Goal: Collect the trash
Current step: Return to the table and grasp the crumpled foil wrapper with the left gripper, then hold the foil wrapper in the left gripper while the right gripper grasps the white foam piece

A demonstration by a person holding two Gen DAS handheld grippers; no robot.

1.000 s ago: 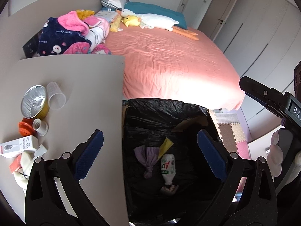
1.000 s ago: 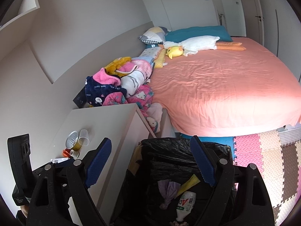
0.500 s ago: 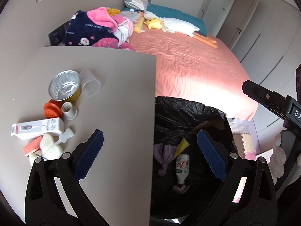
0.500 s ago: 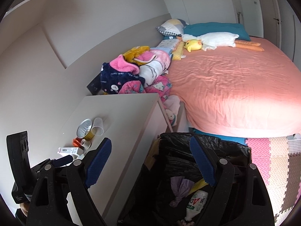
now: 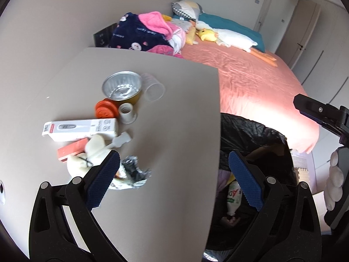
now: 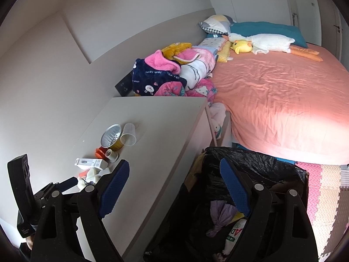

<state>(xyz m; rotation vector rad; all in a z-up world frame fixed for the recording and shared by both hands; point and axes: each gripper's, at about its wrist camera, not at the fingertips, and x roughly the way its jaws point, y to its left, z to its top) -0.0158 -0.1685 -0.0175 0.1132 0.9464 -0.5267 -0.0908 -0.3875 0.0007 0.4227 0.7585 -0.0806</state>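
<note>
One bottle (image 6: 234,234) in black bin (image 6: 257,163)

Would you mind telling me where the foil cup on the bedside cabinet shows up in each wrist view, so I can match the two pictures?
Left wrist view: the foil cup sits upper left of centre, on the cabinet top, beside the clear plastic cup.
Right wrist view: the foil cup lies left of centre, smaller, above the white box.
Shared landmark: the black-lined trash bin, right of the cabinet in both.

R gripper (image 6: 172,187) open (empty) | over bin (image 6: 250,163) | trash on table (image 6: 165,118)
</note>
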